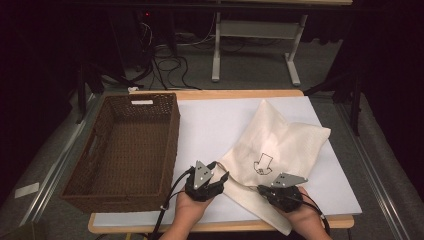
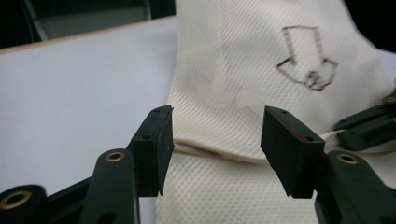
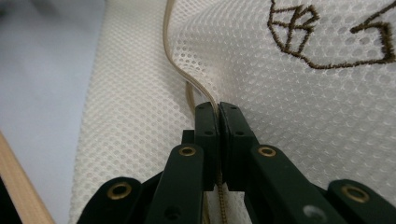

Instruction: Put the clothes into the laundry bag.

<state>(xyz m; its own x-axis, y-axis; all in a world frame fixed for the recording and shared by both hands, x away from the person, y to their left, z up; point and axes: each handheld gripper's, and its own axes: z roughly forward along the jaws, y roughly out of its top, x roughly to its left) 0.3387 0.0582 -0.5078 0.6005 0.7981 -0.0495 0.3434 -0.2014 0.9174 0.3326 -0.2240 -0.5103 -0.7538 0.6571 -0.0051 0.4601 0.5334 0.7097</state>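
The mesh bag [image 1: 280,145] lies on the desk [image 1: 210,125] ahead of my right hand-held gripper [image 1: 278,192] and right of my left hand-held gripper [image 1: 207,181]. The basket [image 1: 125,150] sits left of both.

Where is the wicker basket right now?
In the high view, the wicker basket sits on the table's left side, just left of the left gripper and the cream mesh bag.

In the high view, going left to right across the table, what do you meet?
Wicker basket → left tool, open → right tool, shut on the mesh bag's edge.
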